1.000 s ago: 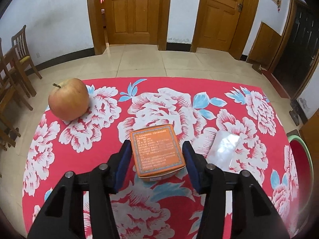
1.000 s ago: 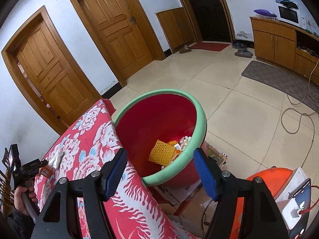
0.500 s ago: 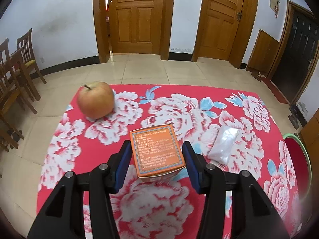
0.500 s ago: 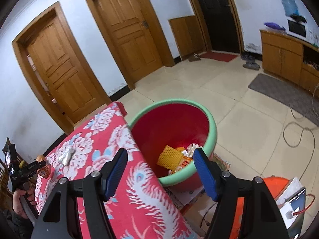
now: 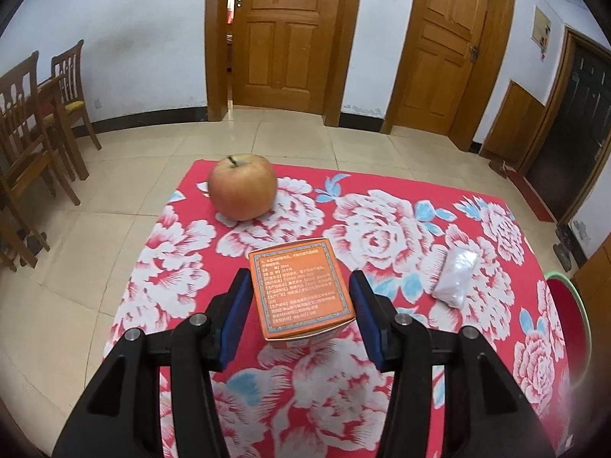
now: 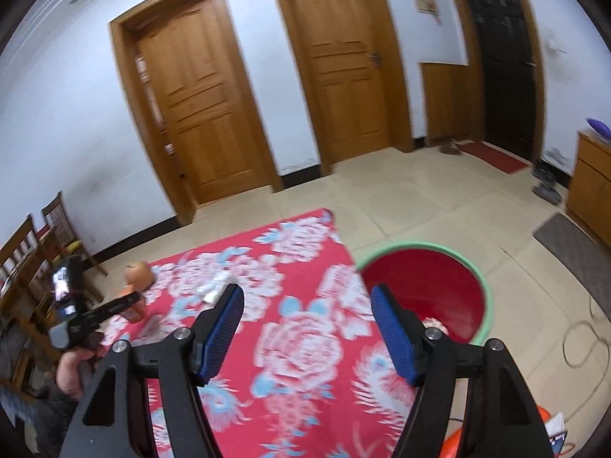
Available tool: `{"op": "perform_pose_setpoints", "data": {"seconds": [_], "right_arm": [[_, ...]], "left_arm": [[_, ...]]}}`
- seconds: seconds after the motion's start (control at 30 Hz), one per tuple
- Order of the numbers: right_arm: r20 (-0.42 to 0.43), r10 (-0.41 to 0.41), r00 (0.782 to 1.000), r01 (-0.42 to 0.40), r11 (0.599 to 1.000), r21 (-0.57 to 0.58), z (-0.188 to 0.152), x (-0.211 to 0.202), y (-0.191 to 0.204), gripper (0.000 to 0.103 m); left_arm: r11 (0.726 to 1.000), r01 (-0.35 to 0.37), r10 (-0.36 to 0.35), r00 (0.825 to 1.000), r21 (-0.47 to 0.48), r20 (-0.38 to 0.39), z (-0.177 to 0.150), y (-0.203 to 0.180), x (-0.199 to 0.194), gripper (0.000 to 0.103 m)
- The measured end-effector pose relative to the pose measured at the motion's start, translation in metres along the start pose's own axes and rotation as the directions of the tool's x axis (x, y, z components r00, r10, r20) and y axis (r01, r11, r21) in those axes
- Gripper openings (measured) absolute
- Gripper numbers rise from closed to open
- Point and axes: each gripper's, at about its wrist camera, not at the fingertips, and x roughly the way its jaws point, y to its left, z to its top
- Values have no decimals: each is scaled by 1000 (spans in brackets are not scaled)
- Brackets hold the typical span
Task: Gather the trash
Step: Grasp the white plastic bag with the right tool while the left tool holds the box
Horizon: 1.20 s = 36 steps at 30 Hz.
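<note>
The orange box [image 5: 301, 292] sits between the blue pads of the left gripper [image 5: 301, 315], its printed face up and its long axis running straight ahead along the fingers; the pads flank its two long sides closely, yet a thin gap seems to show on each side, so I cannot tell whether the jaws are already clenched on it or only bracketing it; whether it rests on the tabletop [image 5: 382, 221] or hangs just above the flowered cloth is also unclear. An apple [image 5: 243, 186] stands farther off and to the left of the box, well apart from it; a small clear plastic packet [image 5: 455, 274] lies to the right of the box, near but not touching. The red basin with the green rim [image 6: 482, 290] stands on the floor at the right edge of the tabletop, with some scraps showing low inside it.

The right gripper [image 6: 305, 328] hovers over the tabletop beside the basin, its jaws released and nothing between them; this view is blurred. Seen from there, the box lies far to the left, at the tip of the left gripper, so the left hand is plainly the nearer one. The move to come likely turns on that line: the box must travel rightward across the tabletop, past the packet, to the basin.
</note>
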Motion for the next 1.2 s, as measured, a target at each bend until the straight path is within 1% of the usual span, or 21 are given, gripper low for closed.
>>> {"op": "perform_pose_setpoints", "data": {"seconds": [0.13,0.3,0.43,0.6,0.9,1.07,1.2], "right_arm": [[-17,47,999,-48,998,-35,15,9,30,72],[-53,81,995,-85,994,-72,24,34,67,72],[-92,95,991,-102,992,-71,21,67,88,72],[-159,101,982,-108,994,-33,9,122,107,72],[-240,73,968,-74,997,5,-21,199,130,72],[-266,37,963,-36,999,8,-36,230,136,72],[-279,9,960,-5,1000,15,-40,249,137,72]], "left_arm": [[999,-35,35,999,15,26,-3,2,2,53],[1000,-29,29,999,5,25,-11,8,10,53],[1000,-6,7,1000,-30,7,-14,17,17,53],[998,-1,1,1000,-71,0,-15,28,19,53],[994,-9,9,1000,-105,-8,-19,36,24,53],[996,-22,22,1000,-85,1,-20,33,26,53],[996,-19,19,1000,-90,3,-20,33,26,53]]}}
